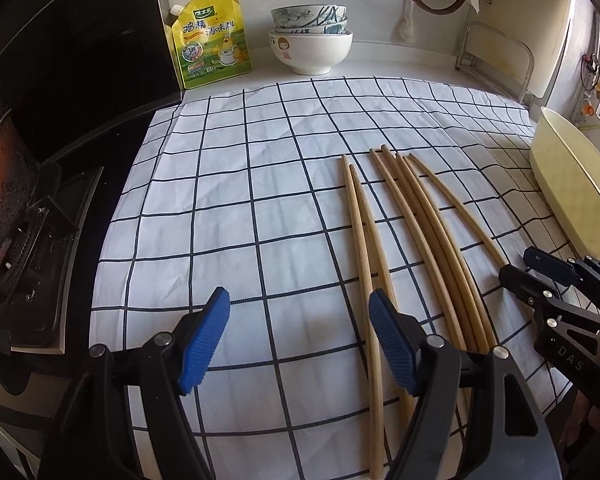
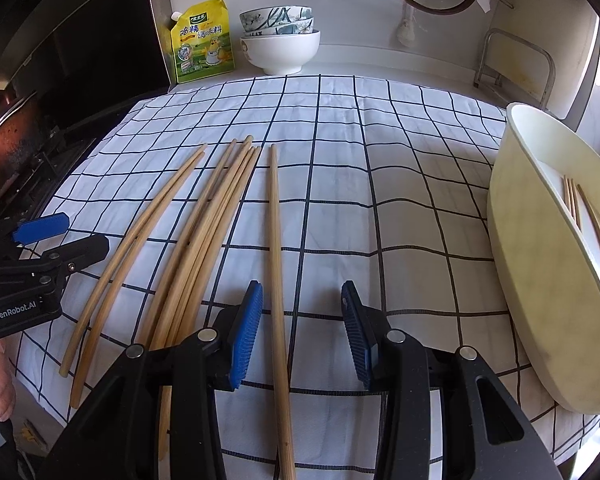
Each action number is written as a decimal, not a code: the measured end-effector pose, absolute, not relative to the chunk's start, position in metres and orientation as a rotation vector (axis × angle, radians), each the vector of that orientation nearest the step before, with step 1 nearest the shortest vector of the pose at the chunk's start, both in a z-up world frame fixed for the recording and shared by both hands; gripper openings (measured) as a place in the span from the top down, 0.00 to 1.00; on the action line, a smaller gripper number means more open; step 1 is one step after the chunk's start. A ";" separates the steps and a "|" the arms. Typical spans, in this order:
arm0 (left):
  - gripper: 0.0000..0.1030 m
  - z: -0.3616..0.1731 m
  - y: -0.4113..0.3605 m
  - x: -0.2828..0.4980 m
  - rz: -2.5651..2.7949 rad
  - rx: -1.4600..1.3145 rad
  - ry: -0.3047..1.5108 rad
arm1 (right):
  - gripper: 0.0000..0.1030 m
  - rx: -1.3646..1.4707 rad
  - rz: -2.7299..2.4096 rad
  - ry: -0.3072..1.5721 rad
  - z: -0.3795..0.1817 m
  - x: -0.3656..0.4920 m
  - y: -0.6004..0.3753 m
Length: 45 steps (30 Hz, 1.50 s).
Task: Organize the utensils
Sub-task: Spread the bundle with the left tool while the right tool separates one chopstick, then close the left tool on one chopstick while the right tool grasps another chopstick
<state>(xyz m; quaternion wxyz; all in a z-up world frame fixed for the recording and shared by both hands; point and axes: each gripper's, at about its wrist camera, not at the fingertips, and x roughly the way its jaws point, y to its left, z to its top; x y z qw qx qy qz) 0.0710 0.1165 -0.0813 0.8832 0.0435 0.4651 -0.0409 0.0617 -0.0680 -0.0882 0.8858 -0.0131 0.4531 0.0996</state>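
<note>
You're working over the checked cloth (image 1: 228,184), and the cream tub (image 2: 532,240) sitting at its right edge is already holding a few chopsticks (image 2: 572,200), so I'd say you're midway through moving them over 1 at a time

Your right gripper (image 2: 300,332) is hovering with its jaws apart, straddling the lone chopstick (image 2: 275,216) that's lying a bit off from the rest. It isn't clamped on anything yet. Next move, as I read it: you're lowering, closing on that stick near its thick end, lifting and swinging right over the tub's wall

Your left gripper (image 1: 296,340) is hanging open too, holding nothing, over bare cloth just left of the pair (image 1: 364,240). The bundle of 4 or so (image 2: 216,216) is lying between that pair and your lone stick, sticks touching and overlapping

What's getting in the way: the left blue pad (image 2: 246,336) is sitting close to the bundle, so it may be nudging a neighbor as you close. The tub's rim is standing tall, so you're needing height

Stacked bowls (image 1: 310,36) and the yellow seasoning pouch (image 1: 210,40) are sitting at the back, well apart. The stove (image 1: 32,240) is off to the left
</note>
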 end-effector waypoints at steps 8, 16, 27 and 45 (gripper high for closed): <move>0.31 -0.090 0.106 0.071 -0.107 0.112 1.002 | 0.62 -0.025 0.210 0.942 -0.088 0.062 -0.069; 0.31 -0.095 0.110 0.074 -0.113 0.070 1.003 | 0.62 -0.036 0.204 0.936 -0.088 0.063 -0.070; 0.74 -0.091 0.094 0.072 -0.153 0.084 0.979 | 0.76 -0.106 0.242 0.934 -0.088 0.068 -0.054; 0.93 -0.077 0.102 0.071 -0.209 -0.016 1.025 | 0.94 -0.002 0.297 0.927 -0.067 0.062 -0.056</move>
